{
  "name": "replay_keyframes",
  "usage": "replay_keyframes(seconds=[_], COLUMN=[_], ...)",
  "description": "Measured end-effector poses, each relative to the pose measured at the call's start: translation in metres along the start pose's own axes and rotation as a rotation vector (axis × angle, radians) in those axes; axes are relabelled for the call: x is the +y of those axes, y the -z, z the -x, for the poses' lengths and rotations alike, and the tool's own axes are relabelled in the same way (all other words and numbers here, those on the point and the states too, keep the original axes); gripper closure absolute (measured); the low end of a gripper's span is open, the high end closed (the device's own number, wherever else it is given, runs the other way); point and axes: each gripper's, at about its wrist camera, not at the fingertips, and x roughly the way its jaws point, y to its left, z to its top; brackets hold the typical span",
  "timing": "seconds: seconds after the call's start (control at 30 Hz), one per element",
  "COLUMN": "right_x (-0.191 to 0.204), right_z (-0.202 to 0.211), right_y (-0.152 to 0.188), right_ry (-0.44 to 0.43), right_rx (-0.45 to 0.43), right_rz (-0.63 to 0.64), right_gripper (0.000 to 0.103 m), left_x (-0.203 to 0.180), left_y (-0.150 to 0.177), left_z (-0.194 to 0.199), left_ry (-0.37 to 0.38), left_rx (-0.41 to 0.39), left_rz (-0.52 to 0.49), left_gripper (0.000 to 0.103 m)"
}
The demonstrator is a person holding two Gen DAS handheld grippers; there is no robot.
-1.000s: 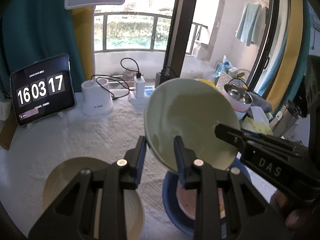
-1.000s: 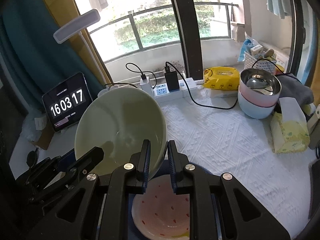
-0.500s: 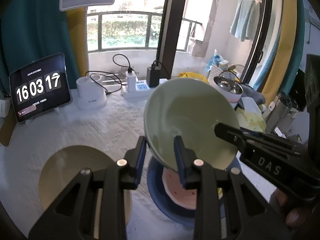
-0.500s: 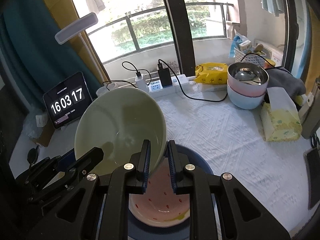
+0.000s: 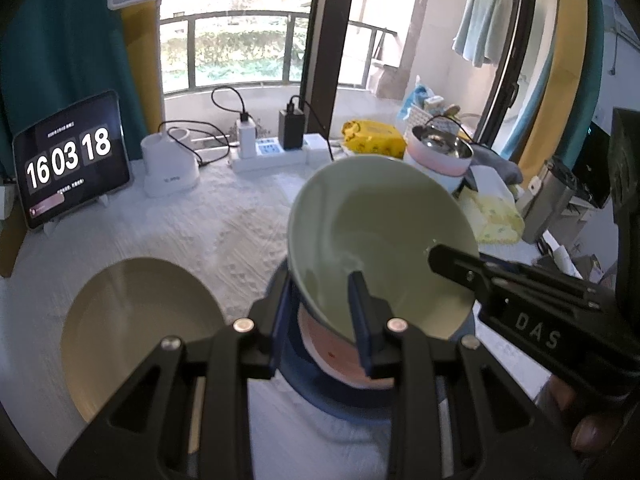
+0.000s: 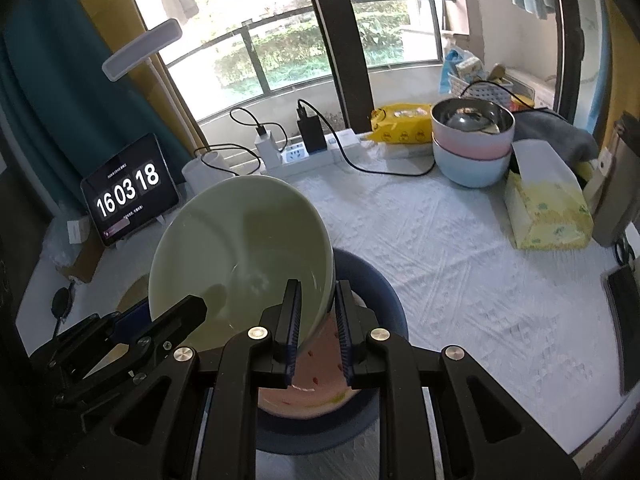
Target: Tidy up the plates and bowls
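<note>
A pale green bowl [image 5: 380,236] is held tilted in the air by both grippers, also seen in the right wrist view [image 6: 240,256]. My left gripper [image 5: 324,312] is shut on its near rim. My right gripper [image 6: 316,316] is shut on the opposite rim. Below the bowl a pink dish with red spots [image 6: 312,392] sits on a dark blue plate [image 6: 380,292], also seen in the left wrist view [image 5: 316,392]. A tan plate [image 5: 132,320] lies on the white tablecloth to the left.
Stacked pink and blue bowls with a steel bowl on top [image 6: 472,144] stand at the back right, beside a yellow tissue pack [image 6: 548,208]. A tablet clock [image 5: 72,160], a white lamp base [image 5: 170,164] and a power strip with cables [image 5: 272,152] line the back.
Both grippers have lifted the green bowl higher and pulled back, so more of the table and the blue plate beneath shows.
</note>
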Motion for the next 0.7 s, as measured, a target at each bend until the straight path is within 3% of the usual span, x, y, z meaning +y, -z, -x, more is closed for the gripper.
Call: replay_keyframes(seconds=[0.7], right_x=[-0.024], right_z=[-0.016], right_y=[0.03], right_ry=[0.003], right_rx=[0.065], right_rz=[-0.045], right_gripper=[0.085], left_x=[-0.015], left_y=[0.026], left_z=[-0.022], left_ry=[-0.007], left_rx=[0.077], left_rz=[-0.015], left_gripper=[0.074])
